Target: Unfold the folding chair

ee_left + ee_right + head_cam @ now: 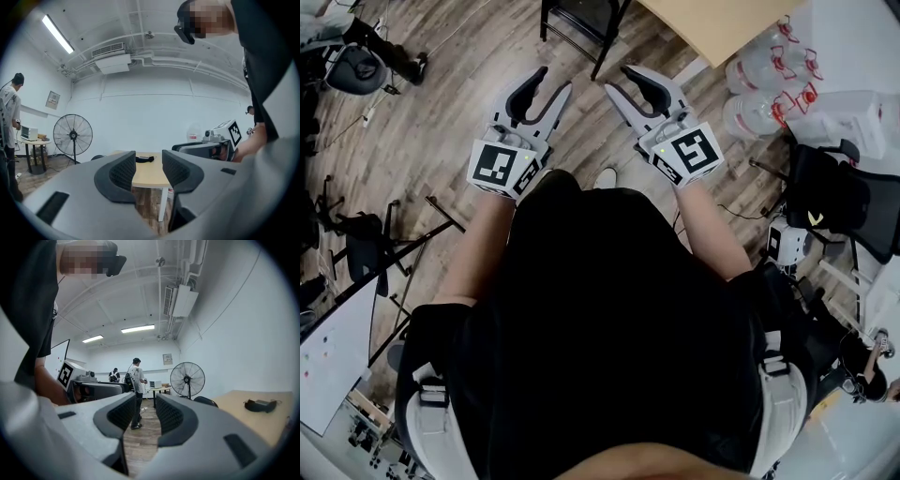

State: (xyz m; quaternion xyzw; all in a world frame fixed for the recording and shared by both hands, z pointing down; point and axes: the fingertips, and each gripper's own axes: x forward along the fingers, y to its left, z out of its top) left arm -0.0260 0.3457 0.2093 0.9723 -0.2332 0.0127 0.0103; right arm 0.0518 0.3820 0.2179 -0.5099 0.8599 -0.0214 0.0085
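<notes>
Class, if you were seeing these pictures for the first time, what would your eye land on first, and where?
The left gripper and right gripper, each bearing a marker cube, reach out side by side over the wooden floor, nothing between their jaws. Next, the big pedestal fan by the white wall.

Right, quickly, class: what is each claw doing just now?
Left claw: open, narrow gap, holding nothing.
Right claw: open, holding nothing.

Grey left claw (553, 80) and right claw (617, 78), black pads (123, 171), black-and-white patterned cubes (500, 166) behind (tan table (722, 23) ahead)
</notes>
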